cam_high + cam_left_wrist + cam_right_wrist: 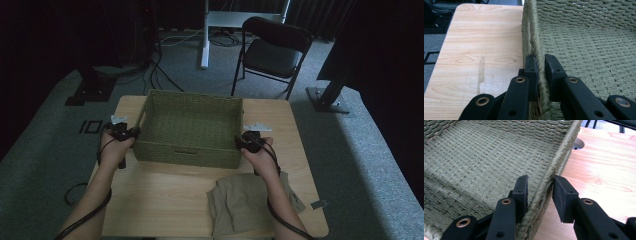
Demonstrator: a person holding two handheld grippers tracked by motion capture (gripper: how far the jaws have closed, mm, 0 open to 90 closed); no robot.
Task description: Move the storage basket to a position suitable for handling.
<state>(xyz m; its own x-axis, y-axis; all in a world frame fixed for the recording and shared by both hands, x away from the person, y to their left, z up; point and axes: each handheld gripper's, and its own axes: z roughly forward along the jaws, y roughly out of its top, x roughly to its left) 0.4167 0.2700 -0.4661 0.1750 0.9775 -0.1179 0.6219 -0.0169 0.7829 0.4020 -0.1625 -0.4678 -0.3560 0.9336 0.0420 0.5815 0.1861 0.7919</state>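
Grip quality is deciding this step: both hands are taking the woven basket (188, 127) by its two short side walls, presumably to lift or shift it. The basket is sitting on the tabletop (165, 200), toward its far half, with a folded cloth (245, 202) lying in front of it near the right forearm. The left gripper (541, 75) is pinching the rim of the left wall, its fingers pressing on the braided edge from both sides. The right gripper (539, 195) is straddling the right wall: the inner finger is touching the weave, while the outer one is standing off with a visible gap. Closing that side fully before raising anything is advisable, since a one-sided hold is likely to tip the basket. Both hands should then be rising together and level, because the soft rim could flex or slip under uneven pull.
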